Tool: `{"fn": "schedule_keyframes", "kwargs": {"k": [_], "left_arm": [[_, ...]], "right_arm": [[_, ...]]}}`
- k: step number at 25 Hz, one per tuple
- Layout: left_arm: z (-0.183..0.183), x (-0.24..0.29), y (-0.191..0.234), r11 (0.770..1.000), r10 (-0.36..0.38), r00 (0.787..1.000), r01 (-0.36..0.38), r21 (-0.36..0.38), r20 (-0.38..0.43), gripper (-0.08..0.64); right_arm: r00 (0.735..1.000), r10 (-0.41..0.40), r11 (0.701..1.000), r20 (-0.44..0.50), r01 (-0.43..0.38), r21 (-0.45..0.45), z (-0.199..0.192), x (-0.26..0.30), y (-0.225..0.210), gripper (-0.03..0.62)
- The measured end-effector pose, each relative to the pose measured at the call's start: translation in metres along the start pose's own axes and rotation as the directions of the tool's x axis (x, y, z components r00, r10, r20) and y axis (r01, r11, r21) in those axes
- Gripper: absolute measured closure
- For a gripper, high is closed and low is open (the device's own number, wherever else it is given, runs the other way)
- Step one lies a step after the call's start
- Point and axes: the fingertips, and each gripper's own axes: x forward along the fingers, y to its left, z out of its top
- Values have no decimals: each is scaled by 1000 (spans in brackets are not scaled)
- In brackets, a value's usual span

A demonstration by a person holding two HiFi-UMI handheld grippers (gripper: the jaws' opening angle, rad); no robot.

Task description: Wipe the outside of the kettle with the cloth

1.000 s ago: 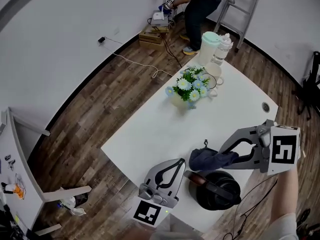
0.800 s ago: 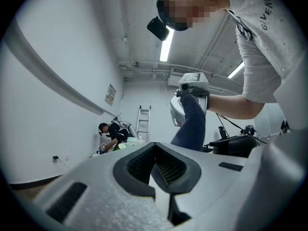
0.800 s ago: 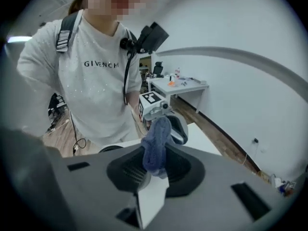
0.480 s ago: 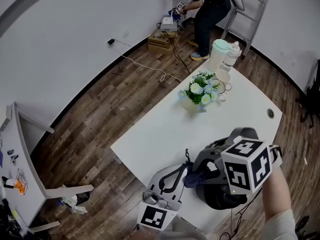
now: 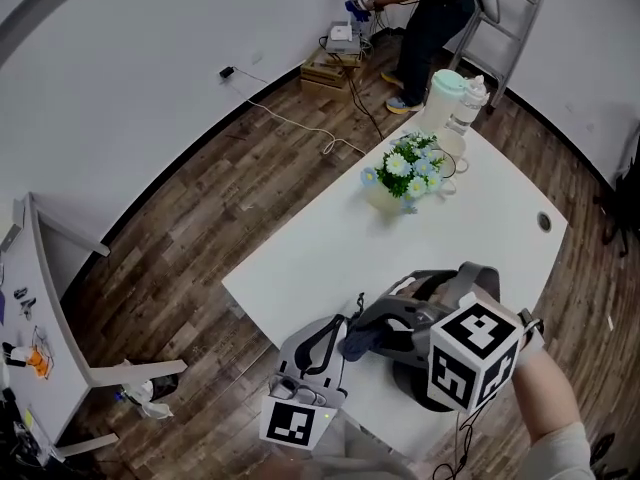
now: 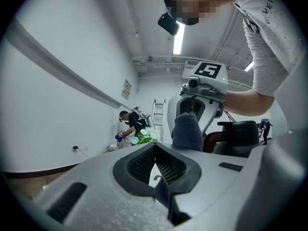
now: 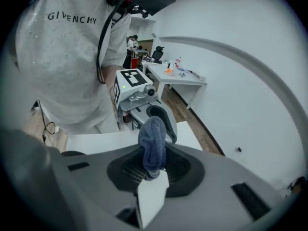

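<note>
Two grippers meet at the near edge of the table (image 5: 330, 258). Right gripper (image 5: 370, 331): clamped on the blue cloth (image 5: 357, 344), with the wad sticking out past its tips. The kettle (image 5: 407, 376) stands near right, largely under that gripper. Left gripper (image 5: 338, 324): jaws together, empty, just beside the cloth. Step judged: bringing cloth to kettle, contact not confirmed. Next: swing the wad right onto the kettle's side, press lightly, sweep around.
</note>
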Motion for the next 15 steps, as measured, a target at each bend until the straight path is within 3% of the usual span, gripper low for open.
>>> {"fn": "schedule_keyframes", "kwargs": {"k": [2, 5, 7, 11, 15], "left_arm": [[18, -2, 0, 1000, 5, 999, -6, 23, 34, 553], [50, -5, -14, 999, -24, 995, 21, 29, 95, 553], [70, -10, -31, 998, -59, 990, 55, 34, 128, 553], [88, -22, -76, 989, -146, 978, 144, 29, 148, 553], [72, -27, -108, 976, -216, 971, 215, 22, 100, 553]], "right_arm": [[990, -142, 990, -16, 142, -3, 10, -21, -5, 529], [943, -326, 946, -75, 325, -19, 24, -59, 5, 529], [886, -444, 896, -135, 441, -51, 31, -85, 17, 529], [727, -633, 771, -265, 623, -133, 27, -123, 50, 529], [622, -728, 655, -288, 756, -24, 15, -133, 87, 529]]}}
